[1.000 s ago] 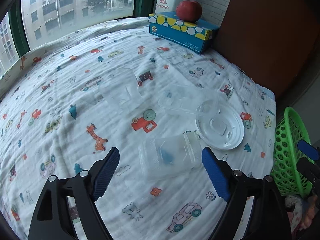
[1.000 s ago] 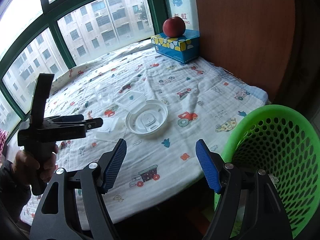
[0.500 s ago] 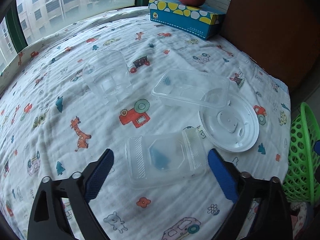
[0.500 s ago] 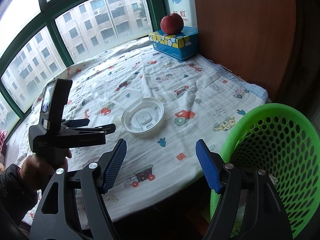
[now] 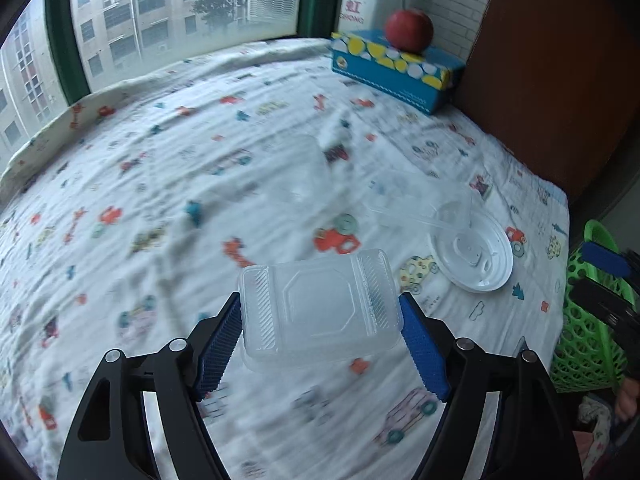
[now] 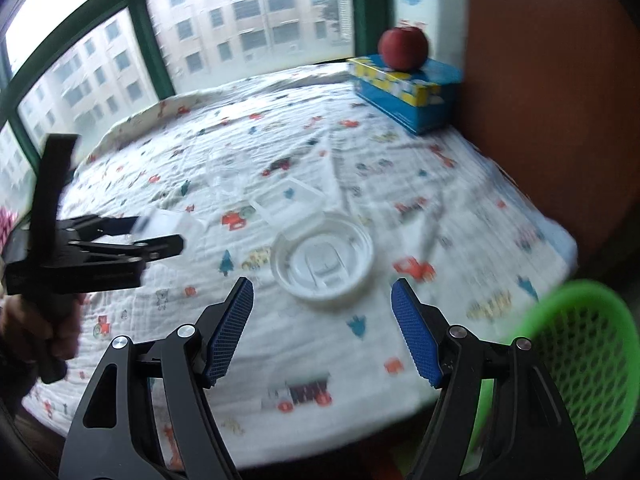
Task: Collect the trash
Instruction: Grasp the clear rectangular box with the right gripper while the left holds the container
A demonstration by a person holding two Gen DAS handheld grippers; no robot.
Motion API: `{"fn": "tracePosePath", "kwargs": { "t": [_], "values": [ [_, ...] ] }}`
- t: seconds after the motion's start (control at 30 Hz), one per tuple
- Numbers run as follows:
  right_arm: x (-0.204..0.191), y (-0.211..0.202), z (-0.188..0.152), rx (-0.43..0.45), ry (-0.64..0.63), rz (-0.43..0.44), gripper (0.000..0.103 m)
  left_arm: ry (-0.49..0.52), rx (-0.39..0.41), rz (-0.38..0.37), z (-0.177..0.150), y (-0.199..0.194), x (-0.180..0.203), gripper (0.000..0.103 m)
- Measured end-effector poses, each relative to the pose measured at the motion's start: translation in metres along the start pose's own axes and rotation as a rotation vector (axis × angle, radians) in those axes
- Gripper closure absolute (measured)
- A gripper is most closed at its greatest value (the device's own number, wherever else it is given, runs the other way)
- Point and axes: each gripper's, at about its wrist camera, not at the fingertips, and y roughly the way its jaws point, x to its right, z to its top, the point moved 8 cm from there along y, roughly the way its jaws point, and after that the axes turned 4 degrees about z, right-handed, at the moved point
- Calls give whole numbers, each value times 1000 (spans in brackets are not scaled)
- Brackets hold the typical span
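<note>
My left gripper (image 5: 320,320) is shut on a clear plastic lidded box (image 5: 318,306) and holds it above the patterned cloth (image 5: 160,200); it also shows at the left of the right wrist view (image 6: 160,228). A round white lid (image 5: 474,254), a clear rectangular tray (image 5: 416,200) and a clear cup (image 5: 300,172) lie on the cloth. My right gripper (image 6: 322,316) is open and empty, just before the white lid (image 6: 322,262). The green basket (image 6: 580,372) stands at the lower right.
A blue and yellow tissue box (image 5: 396,70) with a red apple (image 5: 409,30) on it stands at the far right corner. A brown panel (image 5: 560,80) runs along the right side. The green basket (image 5: 588,320) sits past the cloth's right edge.
My left gripper moved forward, closed on the clear lidded box and lifted it off the cloth. My right gripper moved toward the white lid, so the basket slid to the right.
</note>
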Motion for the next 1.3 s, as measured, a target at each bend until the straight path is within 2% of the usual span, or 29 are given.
{"fn": "tracePosePath", "kwargs": {
  "t": [0.17, 0.37, 0.57, 0.77, 0.93, 1.03, 1.2, 1.27, 1.3],
  "values": [
    [-16, 33, 23, -42, -99, 38, 31, -21, 22, 3, 1, -18, -20, 29],
    [-26, 82, 41, -140, -179, 79, 31, -43, 26, -8, -2, -25, -31, 29],
    [-28, 119, 47, -195, -253, 52, 28, -54, 24, -15, -6, -25, -38, 29],
    [-32, 137, 48, -236, -239, 90, 28, -71, 19, -17, -7, -23, -43, 29],
    [-36, 139, 47, -239, -226, 91, 52, -78, 18, -15, -8, -23, -44, 29],
    [-38, 134, 47, -226, -201, 105, 60, -85, 18, -20, -9, -24, -44, 29],
    [-41, 136, 48, -219, -174, 128, 57, -93, 16, -23, -11, -27, -44, 29],
    [-42, 138, 48, -225, -168, 138, 50, -88, 21, -16, -11, -30, -46, 29],
    [-42, 138, 49, -219, -171, 132, 38, -87, 22, -16, -10, -30, -46, 29]
  ]
}}
